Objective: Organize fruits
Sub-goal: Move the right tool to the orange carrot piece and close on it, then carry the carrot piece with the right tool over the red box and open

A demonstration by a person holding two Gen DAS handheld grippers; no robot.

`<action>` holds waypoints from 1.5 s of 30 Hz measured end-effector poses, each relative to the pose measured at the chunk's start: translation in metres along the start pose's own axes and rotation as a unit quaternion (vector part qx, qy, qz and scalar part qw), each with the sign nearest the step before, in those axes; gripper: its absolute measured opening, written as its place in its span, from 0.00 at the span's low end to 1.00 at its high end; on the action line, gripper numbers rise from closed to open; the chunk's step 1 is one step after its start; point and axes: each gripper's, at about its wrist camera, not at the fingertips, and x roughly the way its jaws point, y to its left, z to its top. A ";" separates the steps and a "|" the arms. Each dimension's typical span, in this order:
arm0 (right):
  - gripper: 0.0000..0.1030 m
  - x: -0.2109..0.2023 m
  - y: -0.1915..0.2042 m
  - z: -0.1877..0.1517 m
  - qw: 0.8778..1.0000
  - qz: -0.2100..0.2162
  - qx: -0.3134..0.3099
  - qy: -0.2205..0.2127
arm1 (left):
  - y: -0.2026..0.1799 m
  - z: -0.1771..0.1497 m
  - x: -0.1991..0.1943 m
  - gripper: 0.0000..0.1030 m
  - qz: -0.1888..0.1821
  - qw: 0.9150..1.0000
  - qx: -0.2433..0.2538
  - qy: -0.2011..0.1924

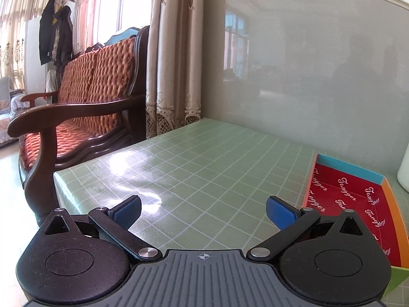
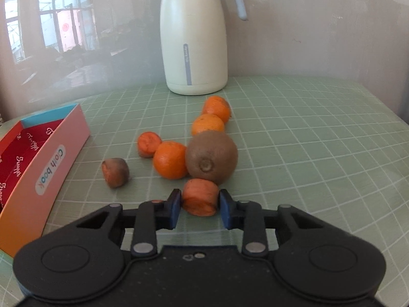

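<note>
The right gripper [image 2: 200, 206] has its blue-padded fingers [image 2: 175, 207] closed on a short carrot chunk [image 2: 200, 199], one pad on each curved side. The chunk is a stubby cylinder with rough, matte orange skin; its long axis runs roughly away from the camera, with a cut face turned toward the lens and downward. Its far end sits just against a fuzzy brown kiwi [image 2: 211, 159], whose stem end faces the camera. Touching the kiwi's left side is a glossy orange tangerine [image 2: 170, 160], and two more tangerines [image 2: 208, 125] line up behind it toward a smooth cream-coloured jug [image 2: 194, 41] with a grey handle. Two other carrot pieces lie to the left on the surface [image 2: 306, 140], which is covered in a pale green grid-patterned cloth: one bright orange [image 2: 148, 144], one browner and duller [image 2: 115, 172]. A shallow cardboard box [image 2: 51, 163], pink and orange outside and red with script lettering inside, stands at the far left. The left gripper [image 1: 203, 213] hangs over a bare stretch of the cloth, its fingers spread wide with nothing between them, the box's corner [image 1: 358, 197] just to its right.
</note>
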 end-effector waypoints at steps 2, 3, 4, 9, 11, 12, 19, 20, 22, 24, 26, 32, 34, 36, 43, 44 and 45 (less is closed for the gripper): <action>0.30 -0.001 0.002 0.000 1.000 0.011 0.001 0.001 | 0.002 -0.001 0.001 1.00 0.001 1.000 0.000 0.001; 0.30 -0.002 0.004 0.000 1.000 0.015 0.001 0.001 | 0.003 -0.001 0.001 1.00 0.002 1.000 0.000 0.001; 0.30 -0.004 0.005 0.000 1.000 0.021 0.000 -0.002 | 0.003 -0.001 0.001 1.00 0.004 1.000 -0.001 0.000; 0.30 -0.016 0.018 0.003 0.998 0.053 -0.011 -0.027 | 0.007 -0.002 0.001 1.00 0.014 1.000 -0.002 0.000; 0.30 -0.019 0.022 0.004 0.997 0.067 -0.013 -0.036 | 0.009 -0.002 0.001 1.00 0.018 1.000 -0.002 0.000; 0.30 -0.021 0.025 0.005 0.996 0.073 -0.015 -0.041 | 0.010 -0.002 0.001 1.00 0.021 1.000 -0.002 -0.001; 0.30 -0.035 0.043 0.010 0.990 0.115 -0.031 -0.078 | 0.024 -0.002 0.005 1.00 0.039 0.999 -0.012 0.004; 0.30 -0.036 0.046 0.011 0.989 0.122 -0.033 -0.080 | 0.026 -0.002 0.006 1.00 0.041 0.999 -0.014 0.004; 0.30 -0.036 0.052 0.011 0.987 0.133 -0.037 -0.081 | 0.030 -0.002 0.006 1.00 0.046 0.999 -0.014 0.003; 0.30 -0.038 0.057 0.011 0.986 0.141 -0.042 -0.083 | 0.032 -0.003 0.006 1.00 0.050 0.999 -0.014 0.002; 0.30 -0.039 0.063 0.012 0.984 0.148 -0.047 -0.083 | 0.035 -0.003 0.007 1.00 0.052 0.999 -0.014 0.002; 0.30 -0.041 0.081 0.013 0.980 0.173 -0.058 -0.084 | 0.044 -0.004 0.008 1.00 0.061 0.998 -0.020 0.004; 0.30 -0.042 0.088 0.013 0.978 0.182 -0.064 -0.084 | 0.047 -0.004 0.009 1.00 0.062 0.998 -0.022 0.004; 0.30 -0.043 0.096 0.014 0.975 0.191 -0.072 -0.085 | 0.048 -0.004 0.009 1.00 0.065 0.998 -0.023 0.005; 0.30 -0.042 0.124 0.013 0.968 0.216 -0.096 -0.080 | 0.055 -0.007 0.009 1.00 0.072 0.997 -0.022 0.004; 0.30 -0.040 0.127 0.012 0.968 0.218 -0.098 -0.078 | 0.056 -0.007 0.009 1.00 0.073 0.997 -0.022 0.004; 0.30 -0.039 0.130 0.012 0.967 0.222 -0.098 -0.075 | 0.058 -0.007 0.009 1.00 0.075 0.997 -0.022 0.003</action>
